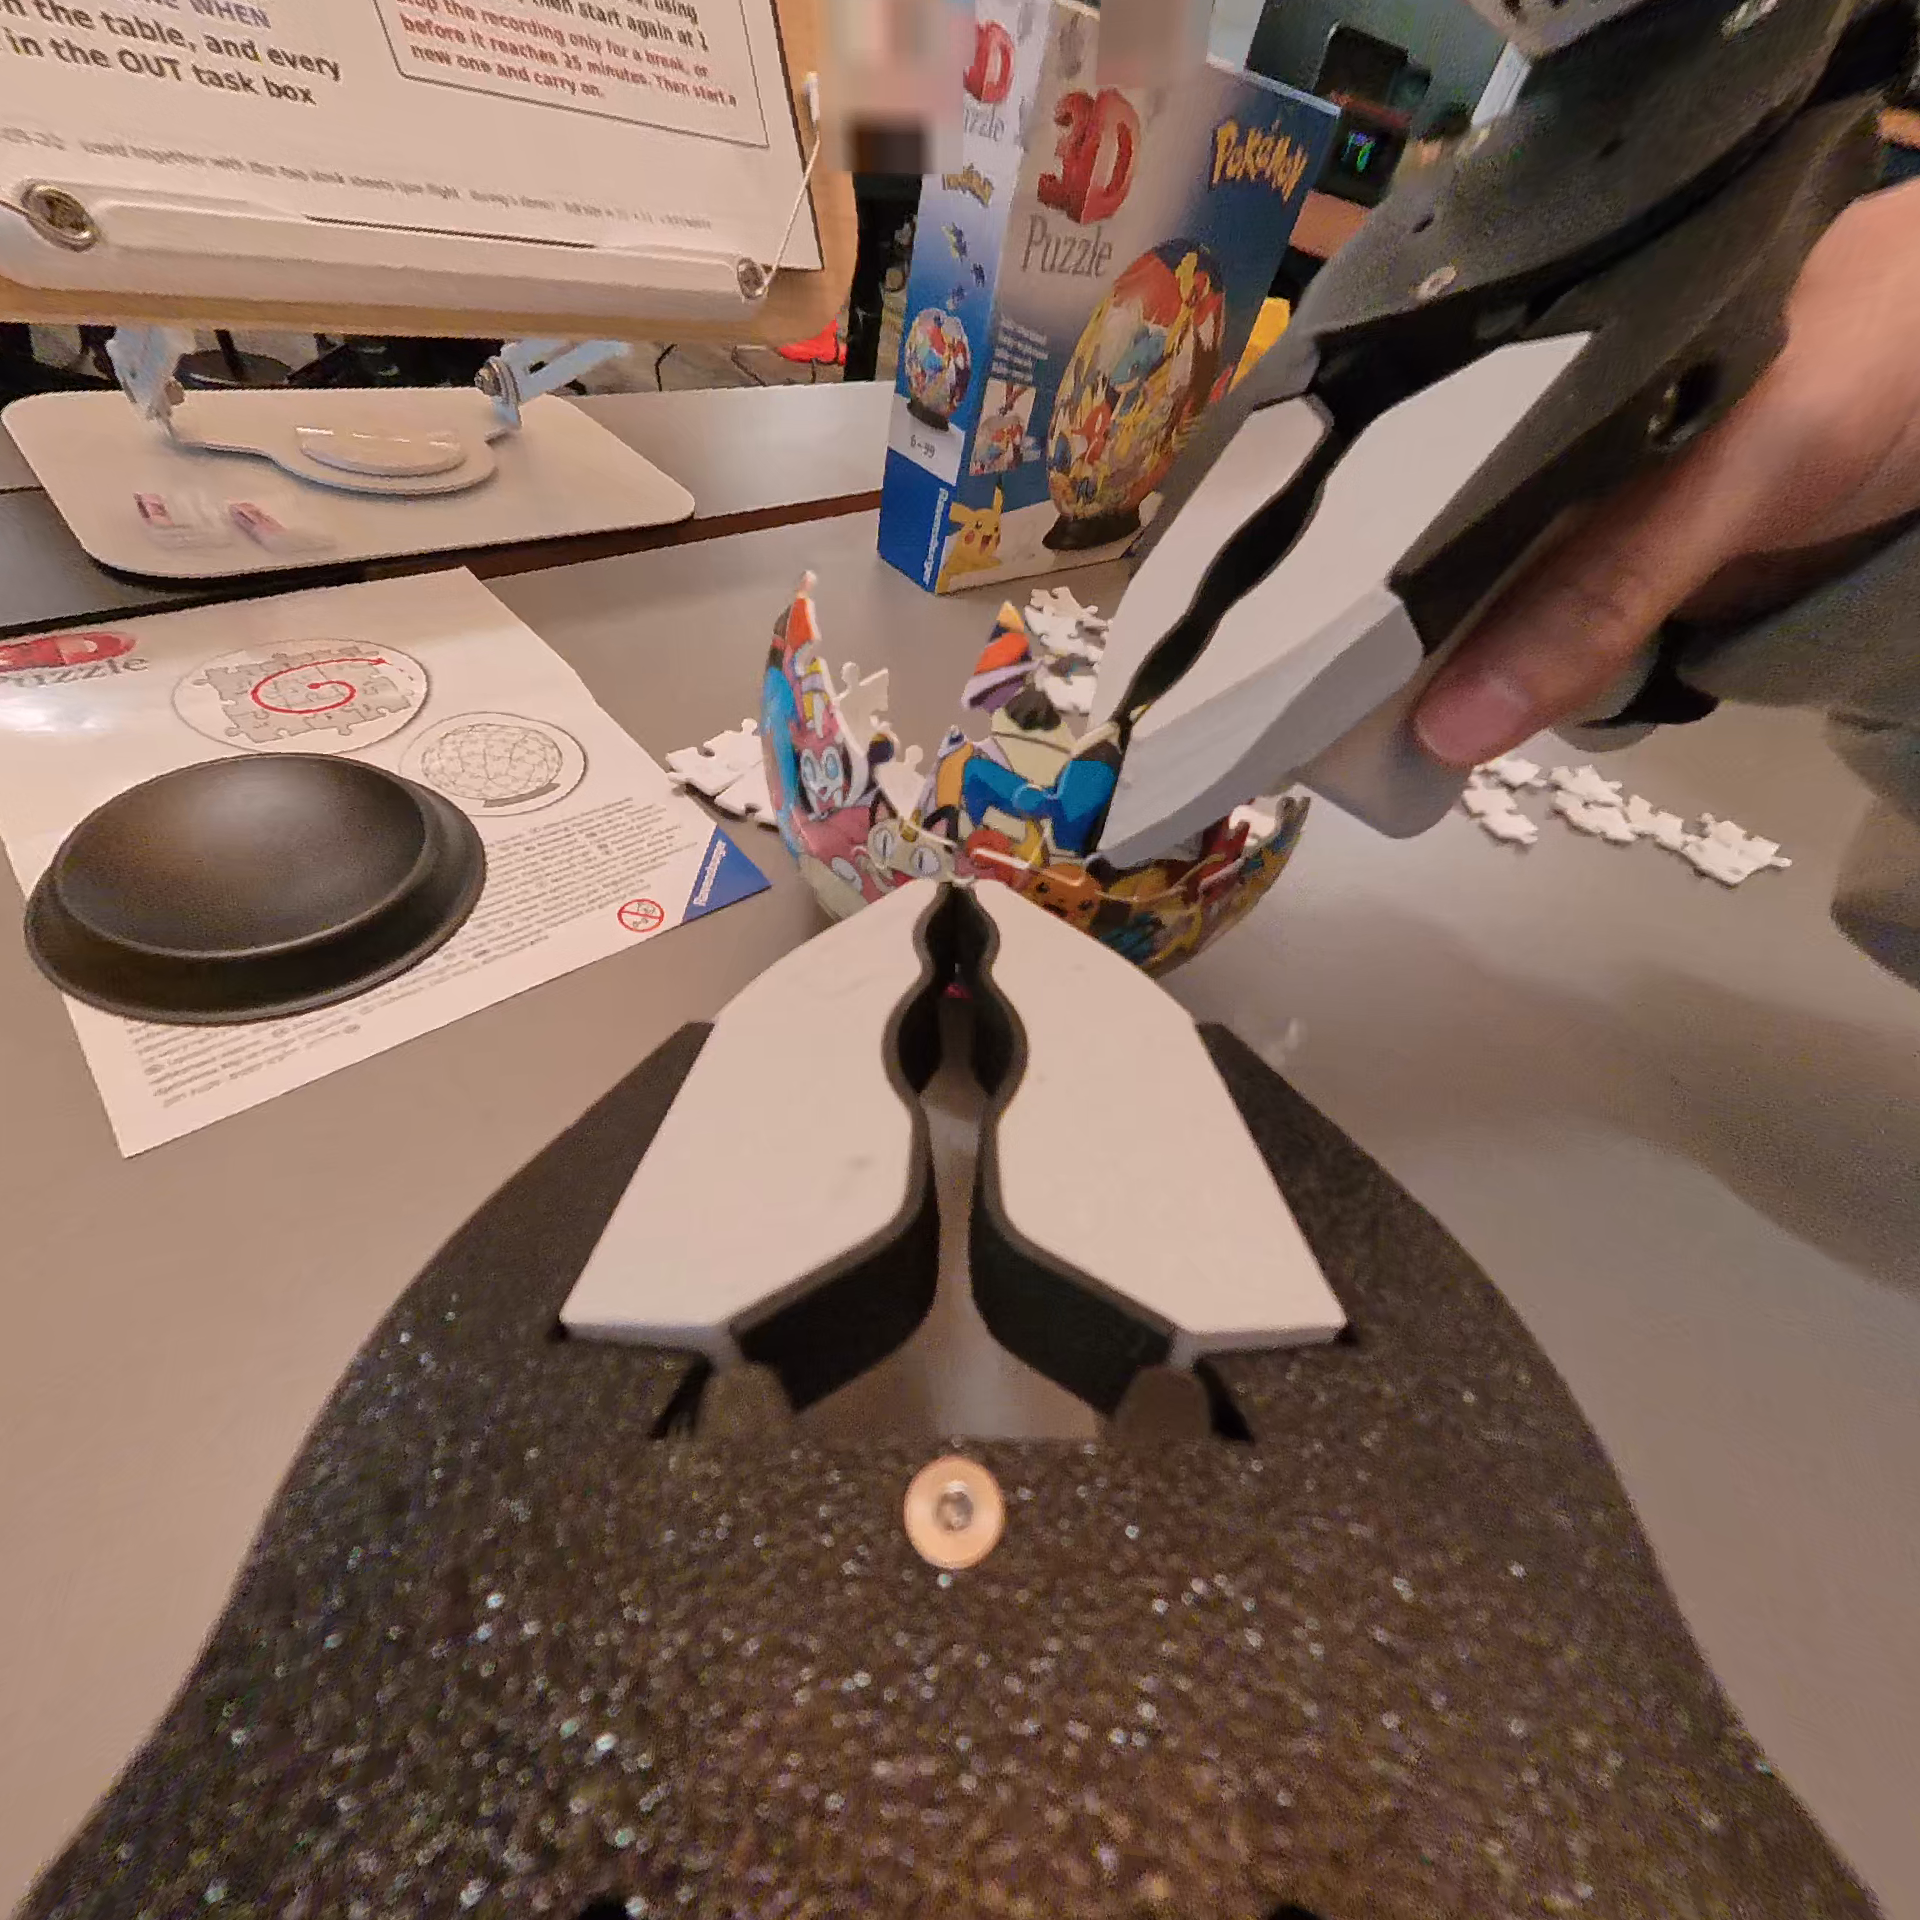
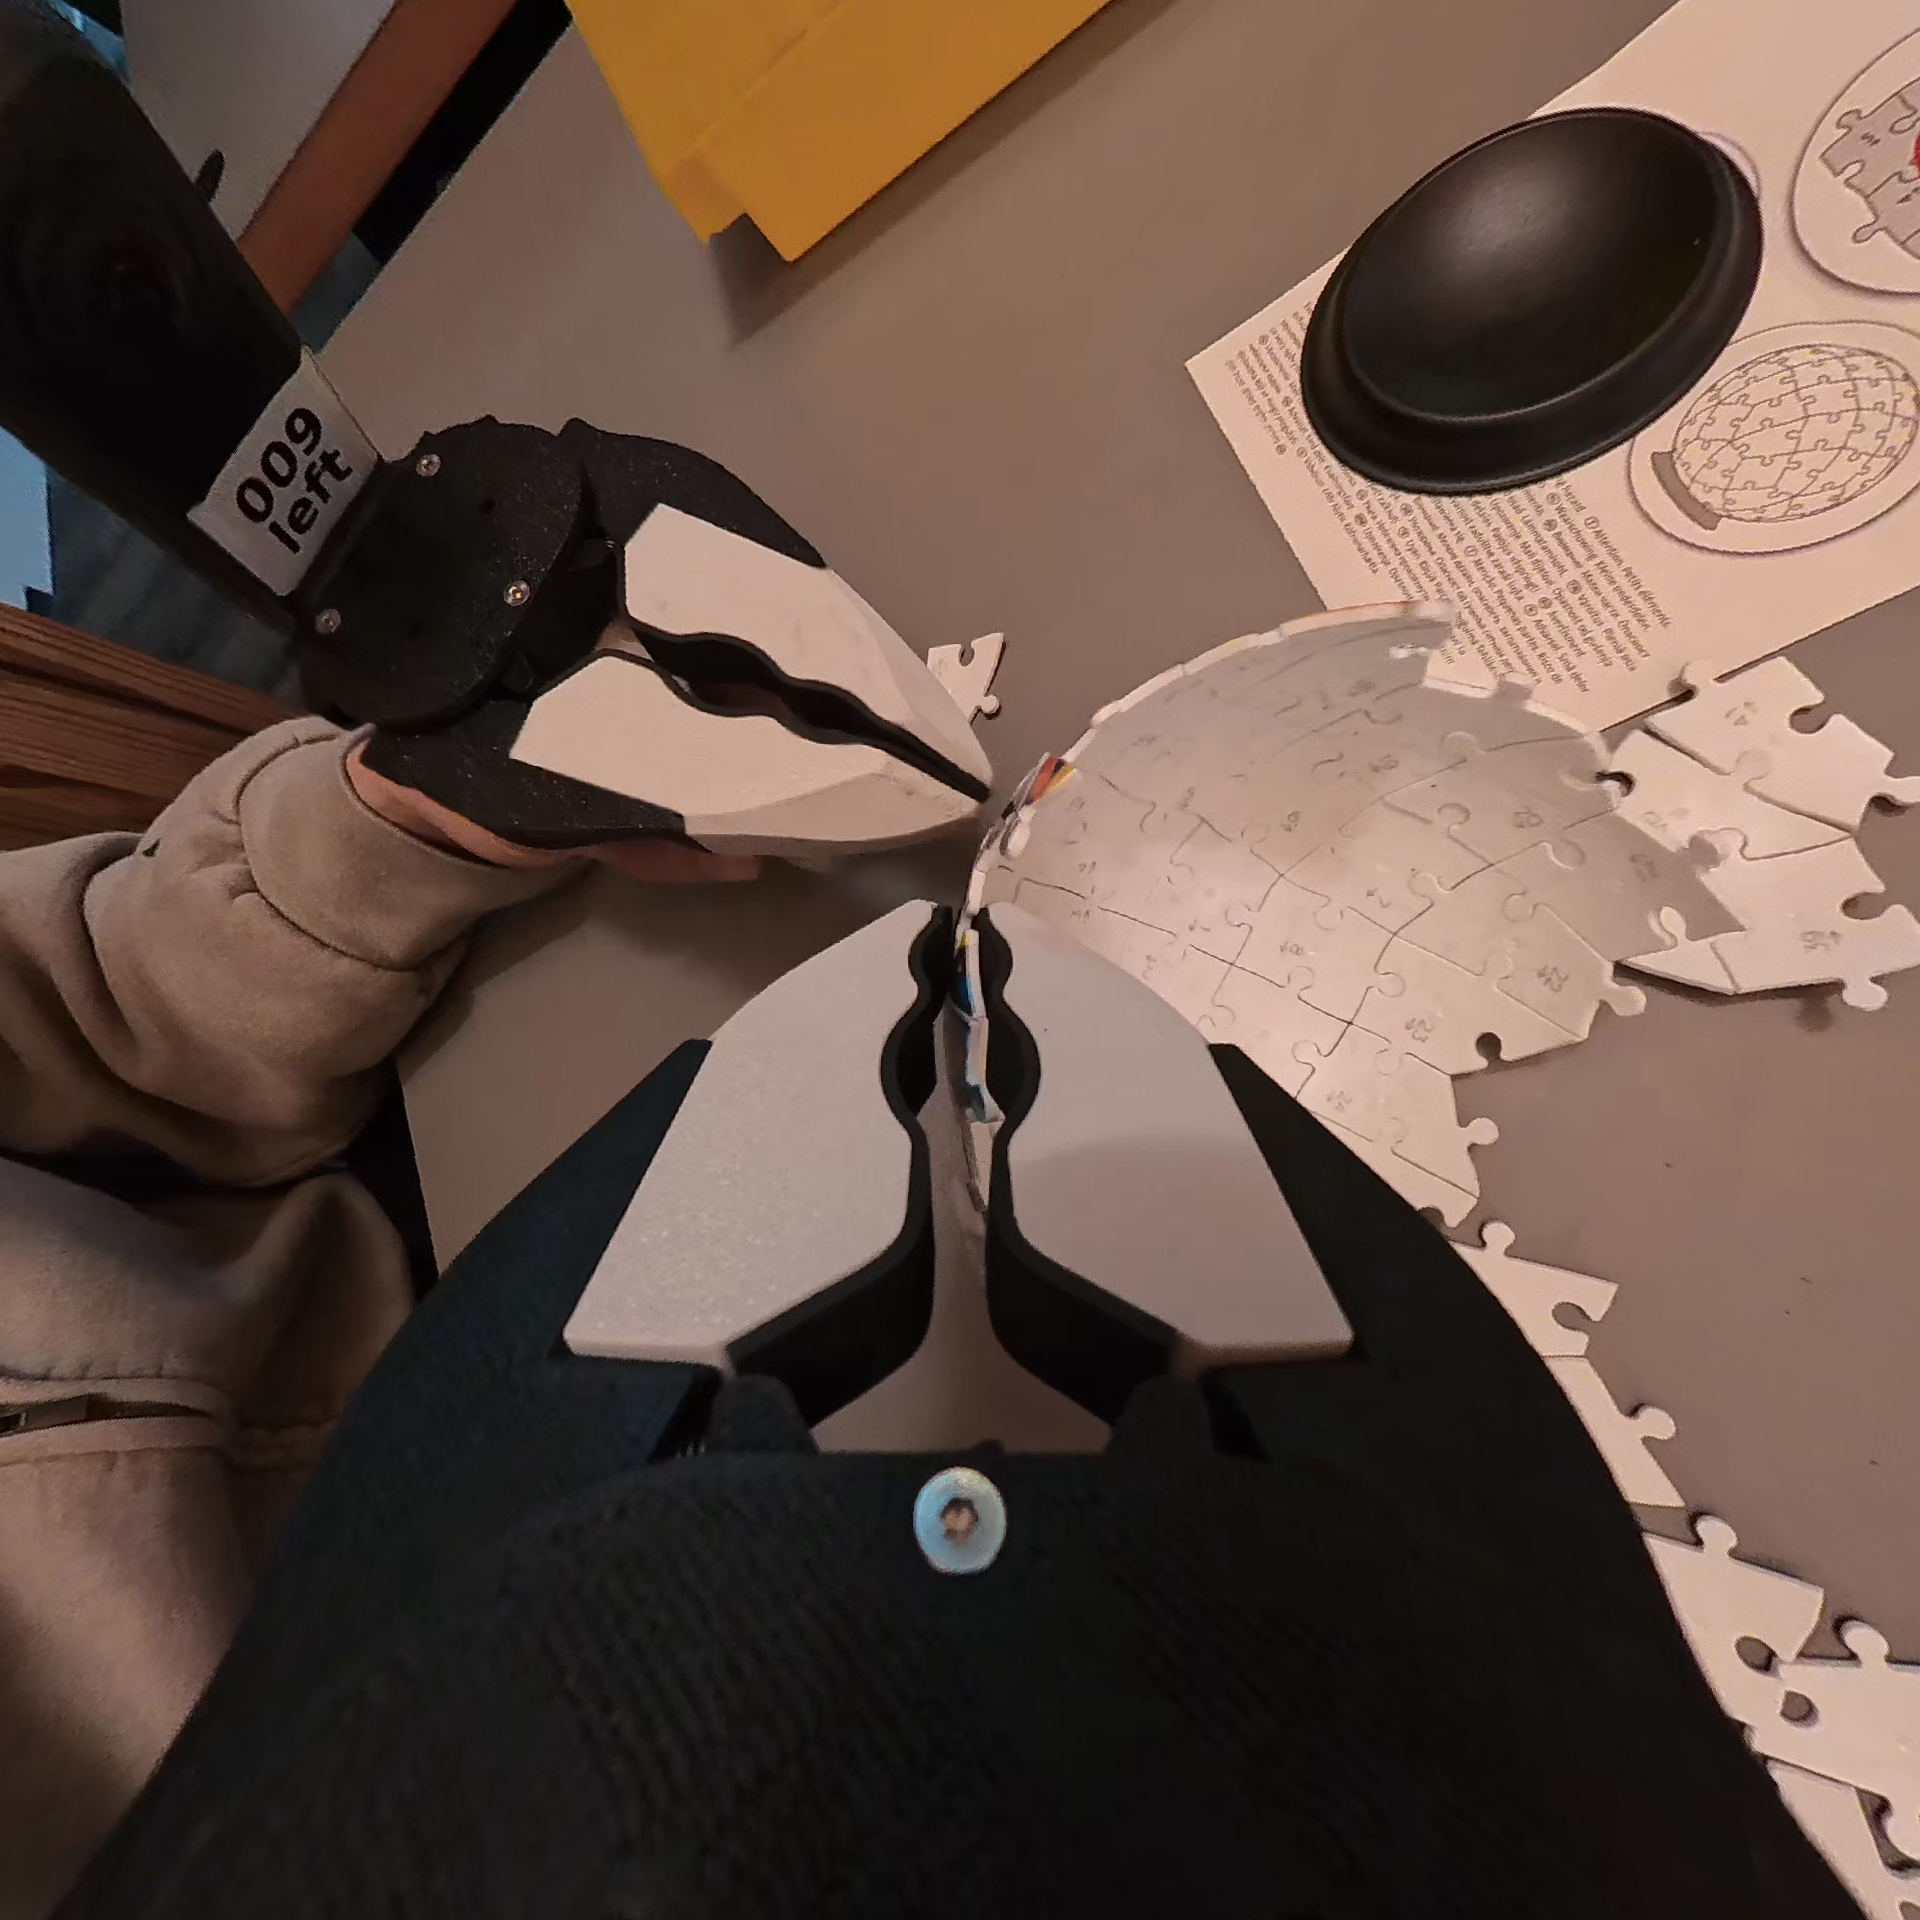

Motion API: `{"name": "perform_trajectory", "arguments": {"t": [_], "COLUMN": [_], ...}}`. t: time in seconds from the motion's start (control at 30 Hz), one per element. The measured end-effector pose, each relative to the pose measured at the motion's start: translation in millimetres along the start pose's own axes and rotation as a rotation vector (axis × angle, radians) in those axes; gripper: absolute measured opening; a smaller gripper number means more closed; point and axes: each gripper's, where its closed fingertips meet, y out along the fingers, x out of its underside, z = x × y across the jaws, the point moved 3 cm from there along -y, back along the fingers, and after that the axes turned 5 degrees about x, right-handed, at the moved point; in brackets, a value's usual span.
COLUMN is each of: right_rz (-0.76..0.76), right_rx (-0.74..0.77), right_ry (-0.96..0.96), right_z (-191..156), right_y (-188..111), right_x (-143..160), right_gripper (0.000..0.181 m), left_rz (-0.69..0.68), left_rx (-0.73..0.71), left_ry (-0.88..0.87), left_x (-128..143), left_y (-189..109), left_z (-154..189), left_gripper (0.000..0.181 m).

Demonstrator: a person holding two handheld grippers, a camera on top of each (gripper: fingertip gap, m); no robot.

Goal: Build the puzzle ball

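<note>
R claw clamped on a loose piece at half-built shell rim; L claw together, steadying rim for insertion.

My left camera sits low near the table and looks level, very close to the half-built puzzle ball. My right camera looks steeply down into its white inside. Both see the black stand.
</note>
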Motion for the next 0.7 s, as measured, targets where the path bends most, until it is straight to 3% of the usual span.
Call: {"name": "perform_trajectory", "arguments": {"t": [0.7], "right_rz": [0.024], "right_rx": [-0.058], "right_ry": [0.034], "right_z": [-4.3], "right_y": [3.9], "right_x": [-2.2], "right_gripper": [0.004], "left_rz": [0.023], "left_rx": [0.006], "left_ry": [-0.03], "left_x": [-1.8], "left_y": [-1.9], "left_z": [-2.3], "left_gripper": [0.0]}}
